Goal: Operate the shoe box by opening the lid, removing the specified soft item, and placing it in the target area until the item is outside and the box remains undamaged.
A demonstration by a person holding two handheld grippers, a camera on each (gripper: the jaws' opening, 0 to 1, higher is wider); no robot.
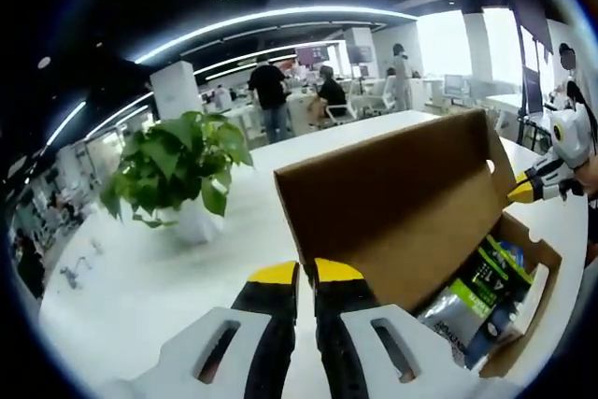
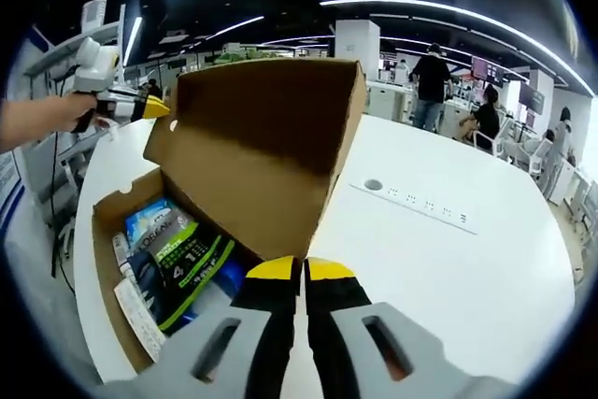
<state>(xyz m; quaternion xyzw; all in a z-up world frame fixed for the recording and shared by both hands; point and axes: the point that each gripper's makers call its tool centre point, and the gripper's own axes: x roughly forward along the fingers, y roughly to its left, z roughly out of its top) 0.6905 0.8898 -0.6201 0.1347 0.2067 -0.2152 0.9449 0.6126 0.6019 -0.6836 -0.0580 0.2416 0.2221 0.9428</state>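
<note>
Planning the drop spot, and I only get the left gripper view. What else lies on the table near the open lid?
Observer: In the right gripper view, a white socket strip lies flat in the table, off to one side of the lid.
Operator: Anything next to it?
Observer: A small round grommet sits just off the strip's end nearer the lid.
Operator: And the right gripper?
Observer: The right gripper has its jaws together, holding nothing, close to the shoe box.

shoe box (image 1: 402, 203) lid raised, packets (image 1: 481, 292) inside; left tool (image 1: 306, 277) closed.
</note>
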